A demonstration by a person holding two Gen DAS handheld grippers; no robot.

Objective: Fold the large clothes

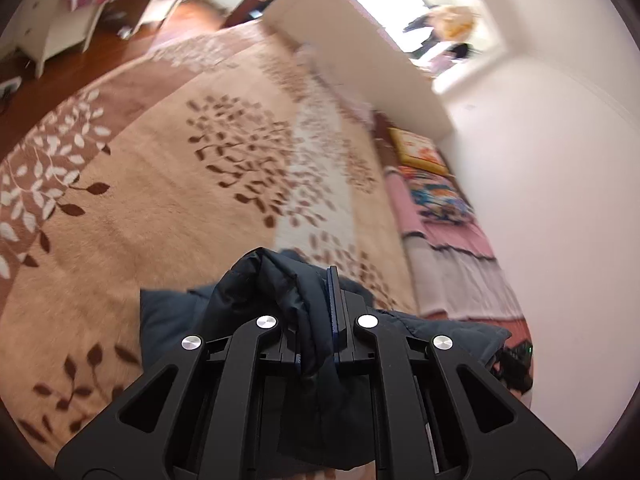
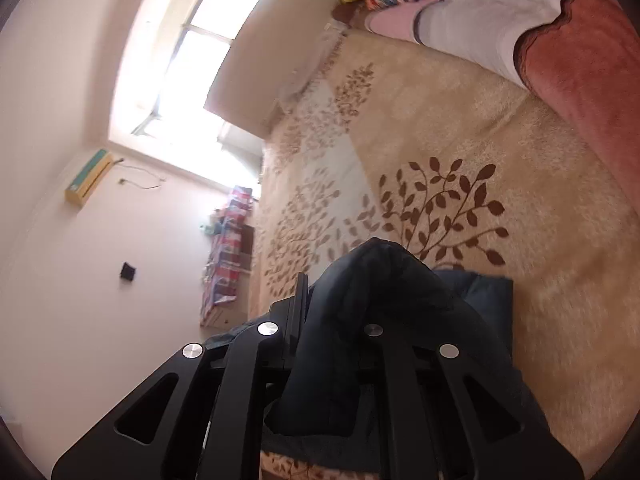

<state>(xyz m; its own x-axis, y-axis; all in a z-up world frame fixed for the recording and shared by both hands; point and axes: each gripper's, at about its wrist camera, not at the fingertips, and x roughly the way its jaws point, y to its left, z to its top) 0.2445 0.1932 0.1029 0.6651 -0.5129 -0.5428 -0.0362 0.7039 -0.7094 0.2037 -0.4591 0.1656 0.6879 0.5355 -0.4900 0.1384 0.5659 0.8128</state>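
Note:
A dark navy padded jacket (image 1: 276, 288) is bunched between the fingers of my left gripper (image 1: 316, 300), which is shut on it and holds it above a beige leaf-patterned blanket (image 1: 160, 168) on the bed. In the right wrist view the same jacket (image 2: 372, 292) drapes over my right gripper (image 2: 340, 292), which is shut on a fold of it; its right finger is hidden under the fabric. The rest of the jacket hangs down below both grippers.
Folded pink and white quilts and colourful pillows (image 1: 436, 196) lie along the wall side of the bed. A red blanket (image 2: 592, 92) lies at the bed's edge. A white cabinet (image 1: 52, 32) stands on the wooden floor beyond. A window (image 2: 188, 68) and air conditioner (image 2: 88, 176) are on the walls.

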